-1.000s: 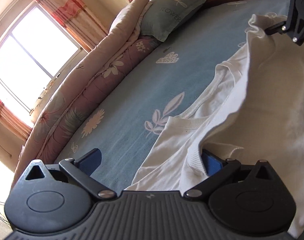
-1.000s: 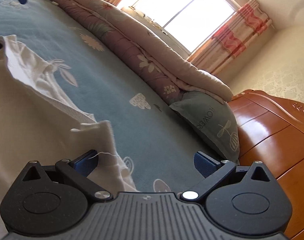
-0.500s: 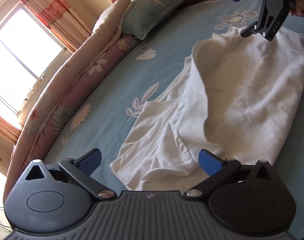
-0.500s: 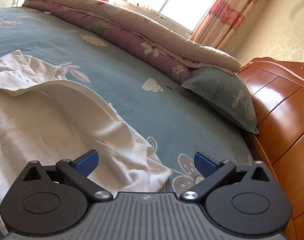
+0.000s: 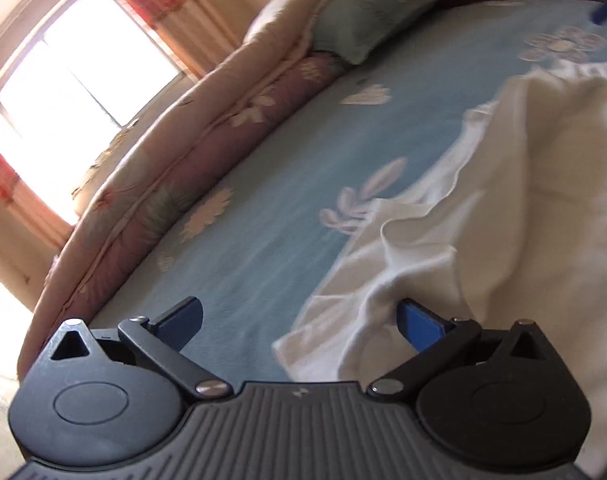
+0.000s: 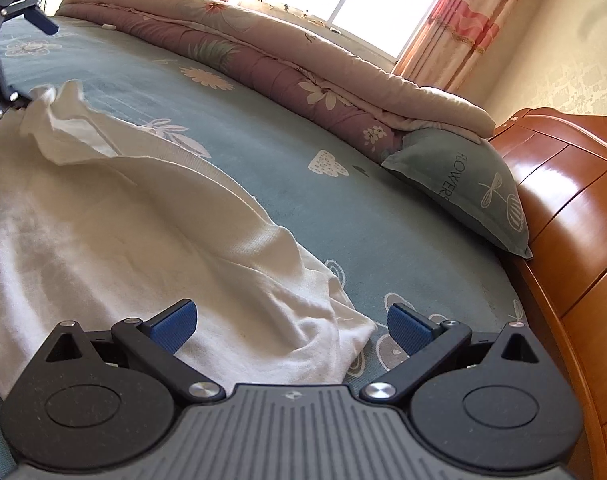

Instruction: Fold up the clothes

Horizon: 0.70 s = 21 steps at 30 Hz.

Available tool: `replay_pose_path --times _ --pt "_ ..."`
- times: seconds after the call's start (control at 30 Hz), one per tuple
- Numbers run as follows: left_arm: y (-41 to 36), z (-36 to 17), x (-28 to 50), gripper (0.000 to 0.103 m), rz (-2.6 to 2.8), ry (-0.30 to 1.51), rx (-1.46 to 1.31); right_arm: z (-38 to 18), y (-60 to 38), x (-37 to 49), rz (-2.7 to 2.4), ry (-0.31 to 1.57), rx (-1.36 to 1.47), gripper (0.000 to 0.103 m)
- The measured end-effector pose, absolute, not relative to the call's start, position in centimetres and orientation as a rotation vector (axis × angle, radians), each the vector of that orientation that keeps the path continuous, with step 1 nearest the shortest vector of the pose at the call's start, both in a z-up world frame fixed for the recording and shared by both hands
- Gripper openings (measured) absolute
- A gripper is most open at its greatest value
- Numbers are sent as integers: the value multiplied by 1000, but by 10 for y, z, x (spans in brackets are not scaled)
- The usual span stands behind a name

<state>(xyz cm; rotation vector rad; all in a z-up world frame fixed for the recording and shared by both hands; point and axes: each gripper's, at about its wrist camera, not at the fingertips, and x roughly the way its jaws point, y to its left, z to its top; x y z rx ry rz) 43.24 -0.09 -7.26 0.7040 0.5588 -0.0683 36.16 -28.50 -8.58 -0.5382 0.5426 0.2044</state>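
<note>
Presently the white garment point(image 6: 115, 232) lies on the blue floral bedsheet point(image 6: 287, 184), partly doubled over itself, with a raised ridge of cloth running along its length and a bunched corner at each end. The left gripper point(image 5: 299, 320) stands with its jaws apart and nothing between them; its right-hand pad point(image 5: 417, 320) sits against a crumpled fold at the garment's near corner. The right gripper point(image 6: 289, 322) is likewise spread wide and empty, held low over the opposite corner, where the hem point(image 6: 335, 320) curls up loosely.

Risks noted, as judgement only. The fold is not flat: the ridge holds air beneath it and could slump sideways, leaving the edges out of line. Any closing of jaws at the bunched corners may catch several layers at once, or only the top one, so that a lift drags the fold apart. The left wrist view is blurred, so the exact contact at that corner cannot be confirmed. A rolled quilt point(image 6: 303, 68) and a pillow point(image 6: 463, 184) lie well apart from the garment and pose no obstruction. The sheet may wrinkle if cloth is dragged across it.
</note>
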Motion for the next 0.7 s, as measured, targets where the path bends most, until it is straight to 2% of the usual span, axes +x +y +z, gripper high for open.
replay_pose_path --times 0.1,0.3,0.5,0.7 --pt "15 -68 449 102 0 600 633 -84 -285 359 208 539 -530 103" --pt "2 -60 416 102 -198 597 545 -77 -292 361 322 553 -399 103" --pt "-23 -74 414 102 -564 697 258 -72 -296 377 503 585 -205 103" --pt "-4 -103 455 102 -545 802 6 -76 -304 401 521 634 -67 103"
